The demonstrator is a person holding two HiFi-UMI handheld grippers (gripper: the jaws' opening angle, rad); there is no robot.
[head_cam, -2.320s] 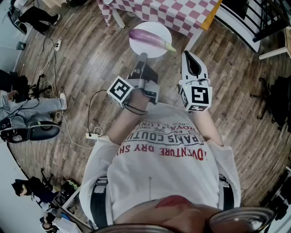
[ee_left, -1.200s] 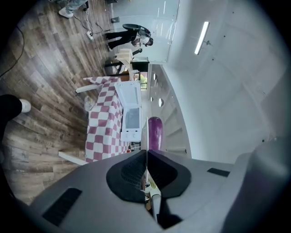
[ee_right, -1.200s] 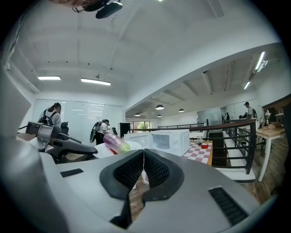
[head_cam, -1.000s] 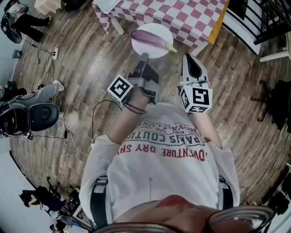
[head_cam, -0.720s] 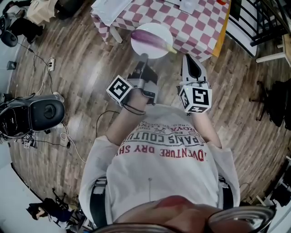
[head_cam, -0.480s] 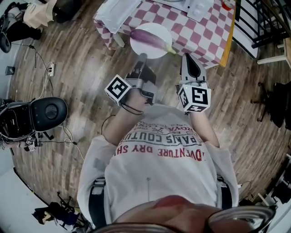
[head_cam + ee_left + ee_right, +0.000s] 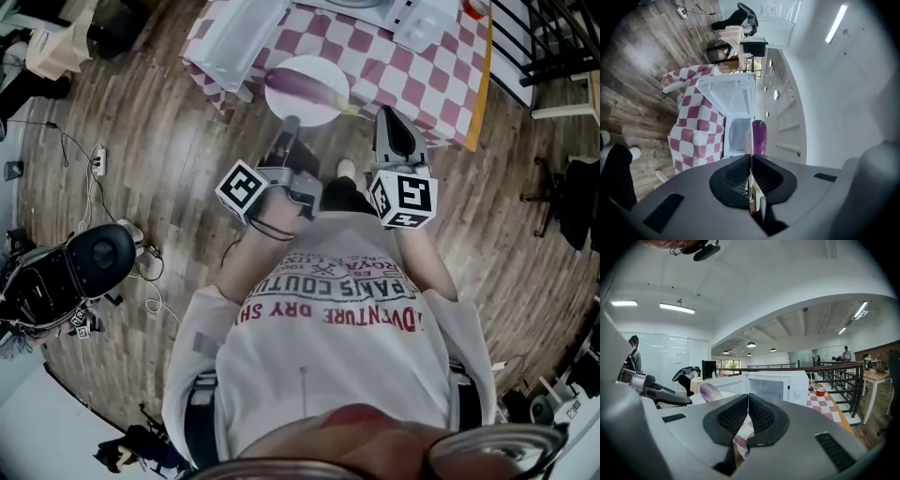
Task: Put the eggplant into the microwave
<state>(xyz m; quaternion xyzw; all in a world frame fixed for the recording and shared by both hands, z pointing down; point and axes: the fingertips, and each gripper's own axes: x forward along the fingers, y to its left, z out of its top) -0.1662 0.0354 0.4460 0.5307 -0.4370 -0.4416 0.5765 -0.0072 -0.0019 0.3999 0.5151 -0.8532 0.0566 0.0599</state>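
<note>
Bright even light from ceiling strips [image 7: 677, 308]; strong fisheye warp, dark vignetted corners; floor [image 7: 178, 131] sheen.

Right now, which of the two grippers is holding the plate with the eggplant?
The left gripper: its jaws pinch the rim of the white plate that carries the eggplant. The right gripper is shut and empty.

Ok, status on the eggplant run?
Left gripper shut on plate, right gripper shut, empty. Eggplant on plate. Microwave door open, nothing seen blocking.

Ahead of the right gripper [image 7: 748, 398] the microwave [image 7: 797, 380] cavity is unobstructed; its open door [image 7: 727, 383] projects left of the path.
</note>
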